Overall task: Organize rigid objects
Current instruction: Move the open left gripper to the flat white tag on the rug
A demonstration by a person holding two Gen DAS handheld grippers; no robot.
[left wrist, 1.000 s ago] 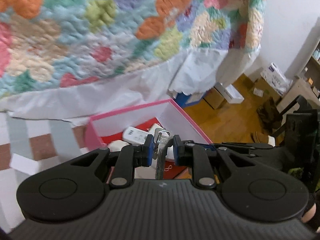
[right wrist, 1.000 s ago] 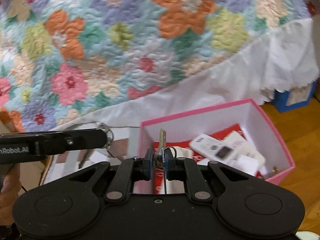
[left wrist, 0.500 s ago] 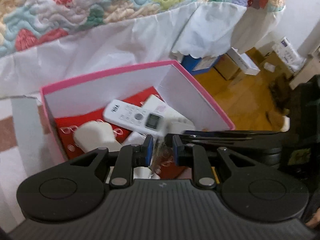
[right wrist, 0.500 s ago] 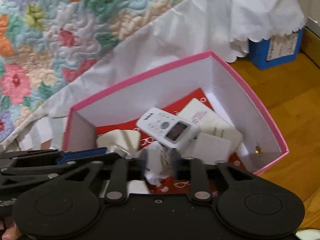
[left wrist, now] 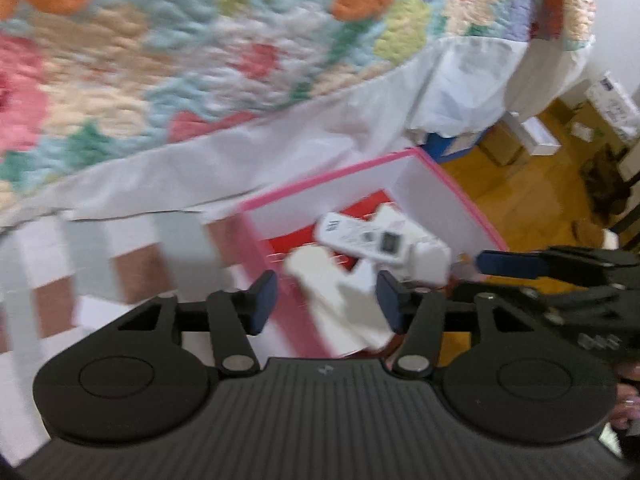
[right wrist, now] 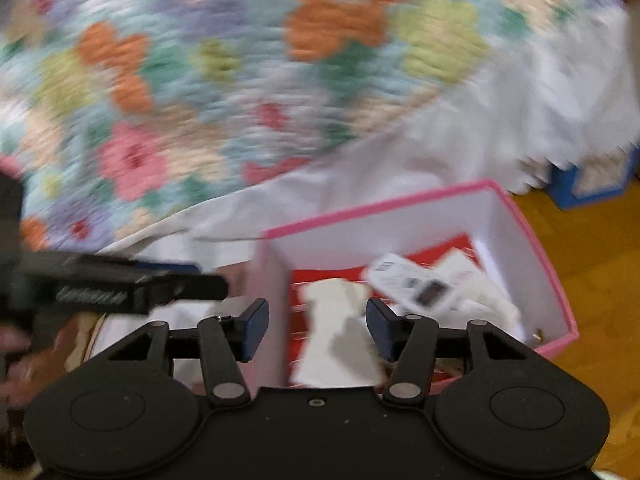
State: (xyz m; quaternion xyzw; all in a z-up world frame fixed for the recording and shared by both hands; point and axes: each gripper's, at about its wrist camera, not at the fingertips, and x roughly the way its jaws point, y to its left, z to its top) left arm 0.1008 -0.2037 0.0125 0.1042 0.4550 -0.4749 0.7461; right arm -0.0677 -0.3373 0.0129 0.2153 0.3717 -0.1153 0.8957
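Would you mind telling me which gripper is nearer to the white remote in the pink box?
Right, as far as blur allows. The right gripper hangs over the pink box, beside the white remote; the left gripper straddles its near-left wall.
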